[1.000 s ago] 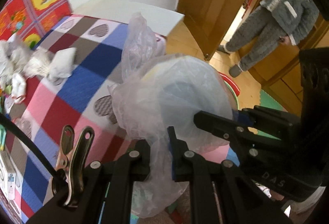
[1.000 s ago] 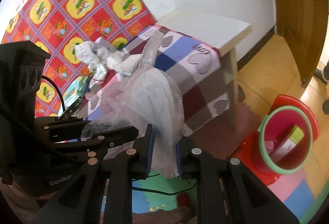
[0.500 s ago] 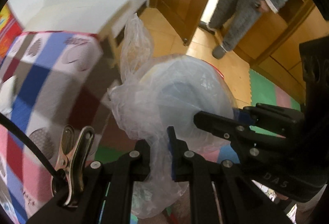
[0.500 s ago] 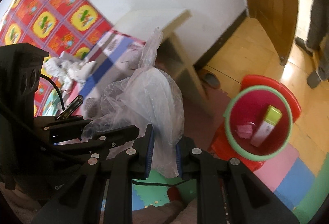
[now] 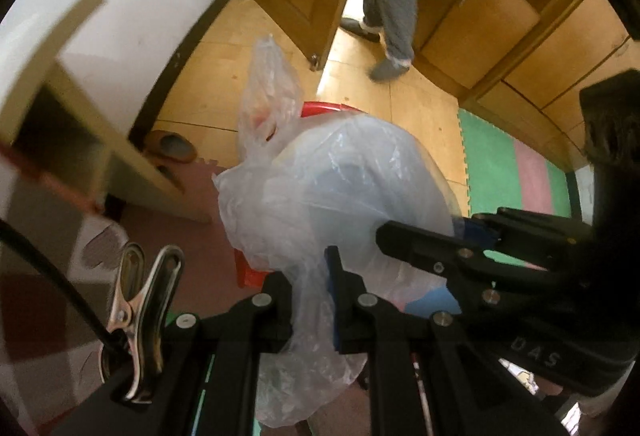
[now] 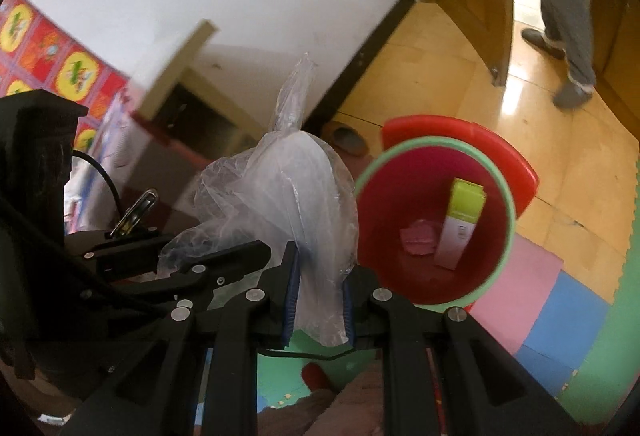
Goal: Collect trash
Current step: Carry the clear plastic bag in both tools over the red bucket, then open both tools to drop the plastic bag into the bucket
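The left hand-held gripper [image 5: 310, 300] is pinching a fold of a clear plastic bag [image 5: 320, 196], its blue-padded jaws pressed onto the film from both sides. The right hand-held gripper [image 6: 318, 300] pinches another part of the same bag [image 6: 288, 204], so the bag hangs in the air between the two, its loose top twisted up into a point. In the left wrist view the right hand-held gripper [image 5: 420, 240] reaches in from the right and touches the bag's side. Just beside the bag, down on the floor, stands a red bin with a green rim [image 6: 436, 220]; inside it lie a green and white box [image 6: 460, 224] and a small pink scrap [image 6: 418, 242]. Colored foam mats [image 6: 560, 320] cover the floor near the bin. A slipper [image 6: 348, 140] lies by the wall, under a pale surface [image 6: 172, 68]. A person in grey trousers [image 6: 560, 8] stands at the doorway.
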`<state>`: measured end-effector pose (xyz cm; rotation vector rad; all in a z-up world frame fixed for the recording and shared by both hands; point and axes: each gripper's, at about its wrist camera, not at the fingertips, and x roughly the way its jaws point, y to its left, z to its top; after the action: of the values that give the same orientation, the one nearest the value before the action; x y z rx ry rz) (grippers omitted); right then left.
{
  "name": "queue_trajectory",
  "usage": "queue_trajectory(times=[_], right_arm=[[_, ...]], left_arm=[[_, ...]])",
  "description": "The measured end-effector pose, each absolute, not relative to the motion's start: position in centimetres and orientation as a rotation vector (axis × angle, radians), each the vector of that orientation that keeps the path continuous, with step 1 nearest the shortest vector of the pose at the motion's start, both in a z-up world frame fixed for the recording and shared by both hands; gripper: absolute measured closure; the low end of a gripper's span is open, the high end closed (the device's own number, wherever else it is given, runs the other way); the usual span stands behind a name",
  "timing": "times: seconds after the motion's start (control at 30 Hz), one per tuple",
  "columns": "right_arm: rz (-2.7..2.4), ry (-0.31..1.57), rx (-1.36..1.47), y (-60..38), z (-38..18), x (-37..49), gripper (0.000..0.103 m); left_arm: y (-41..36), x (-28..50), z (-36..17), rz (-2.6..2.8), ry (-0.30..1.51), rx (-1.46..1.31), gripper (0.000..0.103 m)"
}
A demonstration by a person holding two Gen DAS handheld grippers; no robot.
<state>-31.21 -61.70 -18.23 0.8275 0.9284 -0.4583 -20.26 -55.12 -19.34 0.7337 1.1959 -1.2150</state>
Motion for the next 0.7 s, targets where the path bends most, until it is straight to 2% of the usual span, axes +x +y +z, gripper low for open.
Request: queue_trajectory(times=[0.4,0.7], right_arm=[[-0.534,1.022,0.917,-67.0,-27.0,-32.7,0.084],[-0.577,1.088,0.95,-68.6,-32.1,-33.2,0.084]], left_arm=[[-61.1,-20.7,-29.1,-1.235,1.284,0.793,0.093],[-63.7,-21.0,-34.5,-1.236,1.329,0.851,0.092]])
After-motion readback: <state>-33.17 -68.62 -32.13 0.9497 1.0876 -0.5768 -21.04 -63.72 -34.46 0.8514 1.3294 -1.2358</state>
